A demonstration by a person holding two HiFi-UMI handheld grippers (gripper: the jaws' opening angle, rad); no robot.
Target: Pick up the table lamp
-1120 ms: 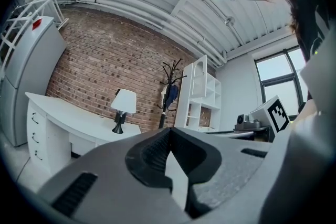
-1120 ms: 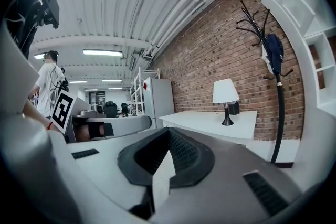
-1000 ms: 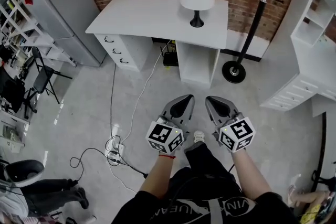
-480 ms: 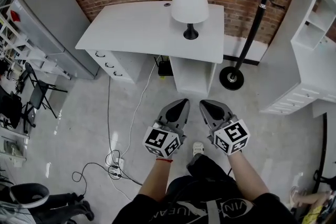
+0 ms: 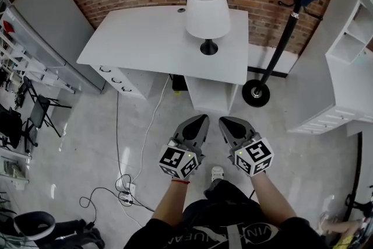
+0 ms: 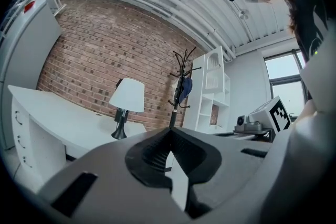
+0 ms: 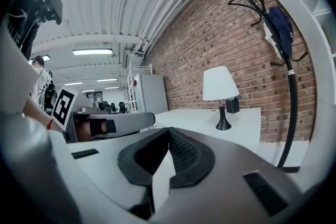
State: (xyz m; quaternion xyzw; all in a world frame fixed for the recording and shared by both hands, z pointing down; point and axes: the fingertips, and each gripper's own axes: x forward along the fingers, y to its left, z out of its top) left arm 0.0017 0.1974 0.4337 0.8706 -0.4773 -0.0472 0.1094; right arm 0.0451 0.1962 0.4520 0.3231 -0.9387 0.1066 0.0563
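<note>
The table lamp (image 5: pixel 207 14) has a white shade and a black stem and base. It stands upright at the right end of a white desk (image 5: pixel 145 44) against the brick wall. It also shows in the left gripper view as the lamp (image 6: pixel 126 105) and in the right gripper view as the lamp (image 7: pixel 220 93). My left gripper (image 5: pixel 199 122) and right gripper (image 5: pixel 226 123) hang side by side over the floor, well short of the desk. Both are shut with nothing between their jaws.
A black coat stand (image 5: pixel 278 44) with a dark bag stands right of the desk. White shelving (image 5: pixel 349 61) lines the right side. A grey cabinet (image 5: pixel 41 14) stands at the left. Cables and a power strip (image 5: pixel 125 189) lie on the floor.
The desk and lamp have drawn closer and sit lower in the head view. Both grippers have moved forward together toward the desk, still shut.
</note>
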